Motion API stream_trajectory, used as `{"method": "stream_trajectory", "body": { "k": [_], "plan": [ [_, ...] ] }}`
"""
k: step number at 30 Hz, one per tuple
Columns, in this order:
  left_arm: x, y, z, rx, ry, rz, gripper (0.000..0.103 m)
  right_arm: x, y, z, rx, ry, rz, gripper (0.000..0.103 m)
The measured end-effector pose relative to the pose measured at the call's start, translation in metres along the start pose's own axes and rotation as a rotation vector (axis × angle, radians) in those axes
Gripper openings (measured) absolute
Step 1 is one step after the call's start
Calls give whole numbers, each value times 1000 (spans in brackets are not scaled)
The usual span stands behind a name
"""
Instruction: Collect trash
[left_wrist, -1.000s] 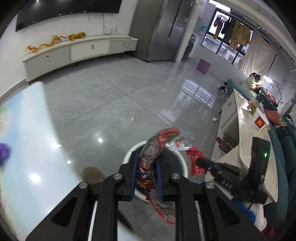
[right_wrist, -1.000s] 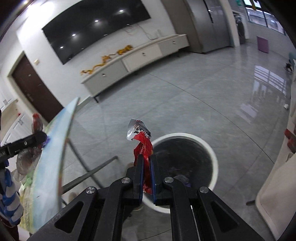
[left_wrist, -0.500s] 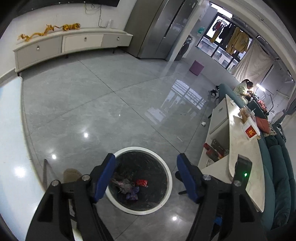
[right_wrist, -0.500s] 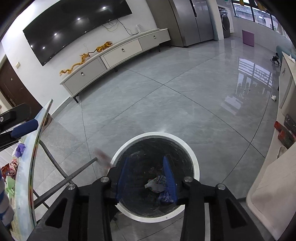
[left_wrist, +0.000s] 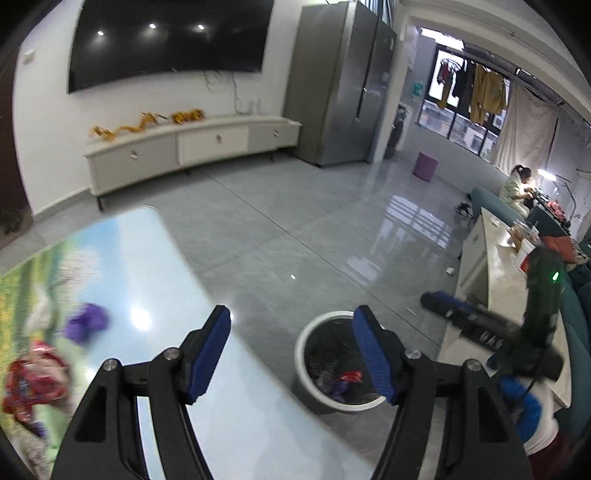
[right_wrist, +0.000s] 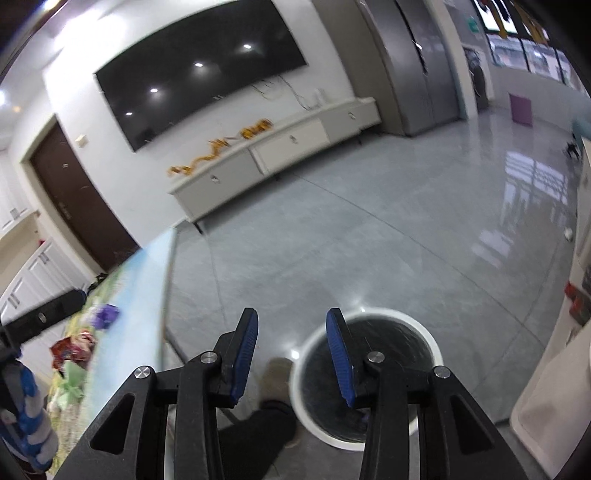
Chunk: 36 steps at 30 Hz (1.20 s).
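Left tongs: my left tongs (left_wrist: 291, 354) stand wide apart with nothing between the blue pads, above the desk's right edge.
Right tongs: my right tongs (right_wrist: 291, 356) are parted and empty too, hanging above the floor just left of the bin.
Bin: the white-rimmed trash bin (left_wrist: 306, 384) sits on the floor just beside the desk; I see red and purple wrappers at its bottom.
Trash left: a red snack wrapper (left_wrist: 33, 380) and a purple crumpled scrap (left_wrist: 86, 325) lie on the desk (left_wrist: 155, 258), towards its left side; blur hides more, though I think there is greenish litter nearer me.
Risk: reaching back left, I could clip the desk's rim with a finger, or pinch a wrapper by a loose corner and lose it on the floor short of the bin.
Second risk: my two hands work close together, so the tongs may knock each other over the bin.
Edges: the desk's long edge (right_wrist: 166, 280) runs just left of the bin; a shoe (right_wrist: 275, 376) is planted between them.
Open room: bare grey tile stretches well beyond the bin.
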<state>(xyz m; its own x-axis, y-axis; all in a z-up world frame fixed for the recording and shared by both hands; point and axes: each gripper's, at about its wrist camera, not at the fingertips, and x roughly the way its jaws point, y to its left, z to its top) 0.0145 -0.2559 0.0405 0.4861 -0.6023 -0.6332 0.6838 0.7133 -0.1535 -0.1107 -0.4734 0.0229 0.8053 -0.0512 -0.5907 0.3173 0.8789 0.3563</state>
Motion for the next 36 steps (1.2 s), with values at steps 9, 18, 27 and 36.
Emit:
{"method": "stream_trajectory", "body": {
  "k": [9, 18, 27, 36],
  "plan": [
    [-79, 79, -28, -116, -86, 119, 67, -17, 83, 18, -134, -41, 105, 36],
    [-117, 155, -73, -212, -88, 289, 67, 5, 141, 10, -226, 12, 183, 37],
    [-93, 208, -101, -229, 11, 441, 67, 45, 187, -10, -286, 104, 280, 37],
    [-55, 242, -97, -212, 71, 500, 66, 92, 232, -34, -353, 209, 369, 37]
  ]
}}
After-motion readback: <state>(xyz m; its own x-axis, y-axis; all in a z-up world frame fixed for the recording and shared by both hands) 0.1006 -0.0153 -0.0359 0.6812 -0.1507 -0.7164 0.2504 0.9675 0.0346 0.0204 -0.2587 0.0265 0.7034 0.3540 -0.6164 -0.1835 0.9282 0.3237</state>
